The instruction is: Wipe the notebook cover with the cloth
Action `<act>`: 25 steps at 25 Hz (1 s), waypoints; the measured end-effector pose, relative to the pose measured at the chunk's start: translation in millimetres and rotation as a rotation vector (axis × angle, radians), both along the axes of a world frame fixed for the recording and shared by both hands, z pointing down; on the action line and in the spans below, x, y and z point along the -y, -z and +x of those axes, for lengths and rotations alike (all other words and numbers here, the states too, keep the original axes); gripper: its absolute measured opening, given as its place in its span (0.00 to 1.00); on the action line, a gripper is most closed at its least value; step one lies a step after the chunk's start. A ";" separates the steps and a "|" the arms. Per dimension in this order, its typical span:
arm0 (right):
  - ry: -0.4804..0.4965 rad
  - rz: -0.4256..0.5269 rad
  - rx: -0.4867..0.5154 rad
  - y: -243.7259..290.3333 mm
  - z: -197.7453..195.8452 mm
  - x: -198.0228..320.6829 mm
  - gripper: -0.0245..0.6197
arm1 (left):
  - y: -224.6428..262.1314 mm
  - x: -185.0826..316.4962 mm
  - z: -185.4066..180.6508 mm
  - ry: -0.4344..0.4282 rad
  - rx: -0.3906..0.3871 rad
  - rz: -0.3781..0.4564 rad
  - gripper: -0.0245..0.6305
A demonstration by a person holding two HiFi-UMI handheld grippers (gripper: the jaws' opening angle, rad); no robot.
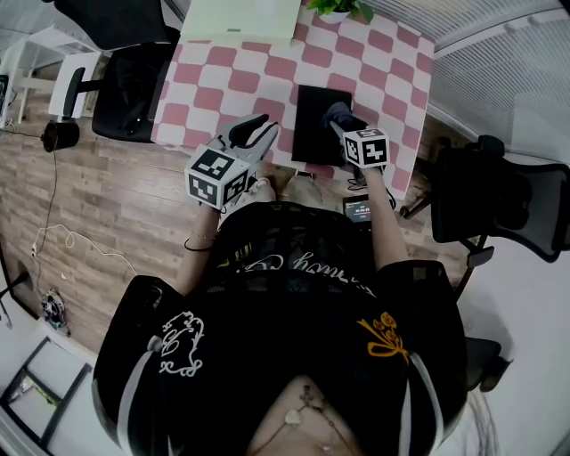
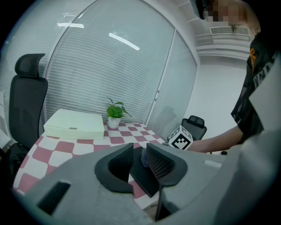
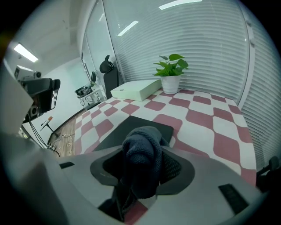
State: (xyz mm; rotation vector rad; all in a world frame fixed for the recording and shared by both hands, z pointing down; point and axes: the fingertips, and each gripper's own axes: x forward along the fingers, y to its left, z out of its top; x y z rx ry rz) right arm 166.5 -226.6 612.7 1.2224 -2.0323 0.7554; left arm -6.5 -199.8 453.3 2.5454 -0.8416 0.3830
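Observation:
The black notebook (image 1: pixel 313 120) lies flat on the pink-and-white checked table (image 1: pixel 267 67), near its front edge. My right gripper (image 1: pixel 341 118) is shut on a bunched dark blue cloth (image 3: pixel 142 154) and holds it over the notebook's (image 3: pixel 131 128) near right part. I cannot tell whether the cloth touches the cover. My left gripper (image 1: pixel 256 134) hovers at the table's front edge, left of the notebook, its jaws open by a narrow gap with nothing between them. Through that gap in the left gripper view, the notebook (image 2: pixel 142 182) and the cloth (image 2: pixel 143 157) show.
A flat white box (image 1: pixel 240 18) and a small potted plant (image 1: pixel 338 9) stand at the table's far side. Black office chairs stand left (image 1: pixel 134 85) and right (image 1: pixel 499 196) of the table. A small device with a lit screen (image 1: pixel 361 211) sits below the table's front edge.

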 end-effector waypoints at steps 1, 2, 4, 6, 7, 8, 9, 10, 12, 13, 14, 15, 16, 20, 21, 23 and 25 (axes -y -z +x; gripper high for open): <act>-0.016 -0.001 -0.002 0.0 6.5 -1.6 0.30 | -0.1 0.1 2.6 -0.007 -0.001 0.000 0.18; -0.032 -0.002 -0.004 0.0 12.6 -3.2 0.30 | -0.3 0.2 5.2 -0.014 -0.003 0.000 0.18; -0.062 -0.004 -0.006 0.4 23.4 -6.9 0.30 | -0.6 0.1 10.2 -0.027 -0.005 -0.001 0.18; -0.086 -0.007 -0.007 0.2 31.8 -10.7 0.30 | -1.2 -0.8 15.0 -0.039 -0.007 -0.001 0.18; -0.097 -0.008 -0.006 -0.3 35.6 -12.6 0.30 | -1.6 -1.4 17.2 -0.045 -0.008 -0.002 0.18; -0.109 -0.010 -0.006 -0.7 39.4 -14.2 0.30 | -1.9 -1.8 19.5 -0.049 -0.009 -0.002 0.18; -0.121 -0.011 -0.008 -0.7 43.1 -15.7 0.30 | -2.1 -2.2 21.4 -0.053 -0.011 -0.002 0.18; -0.130 -0.012 -0.012 0.0 46.4 -16.9 0.30 | -2.0 -2.6 22.9 -0.057 -0.013 -0.002 0.18; -0.135 -0.005 -0.028 4.0 50.1 -18.8 0.30 | -2.1 -3.7 23.8 -0.060 -0.014 -0.003 0.18; -0.132 0.002 -0.035 7.2 50.1 -19.5 0.30 | -2.6 -4.5 23.4 -0.060 -0.014 -0.004 0.18; -0.128 0.012 -0.036 11.0 48.6 -19.9 0.30 | -3.4 -5.3 22.5 -0.058 -0.013 -0.006 0.18; -0.122 0.022 -0.032 15.2 45.1 -20.0 0.30 | -4.4 -6.1 21.2 -0.056 -0.011 -0.009 0.18; -0.116 0.032 -0.025 19.8 39.9 -20.1 0.30 | -5.6 -6.8 19.6 -0.054 -0.008 -0.011 0.18; -0.064 0.063 0.001 31.6 9.0 -20.7 0.30 | -8.5 -9.6 12.7 -0.040 -0.003 -0.018 0.18; -0.044 0.068 0.009 33.3 -2.1 -21.1 0.30 | -8.7 -10.3 11.3 -0.037 -0.002 -0.018 0.18; 0.008 0.073 0.026 35.2 -27.4 -22.1 0.30 | -8.4 -11.2 9.2 -0.033 -0.002 -0.015 0.18; 0.064 0.068 0.039 33.4 -53.5 -23.2 0.30 | -7.7 -11.6 7.8 -0.031 -0.002 -0.013 0.18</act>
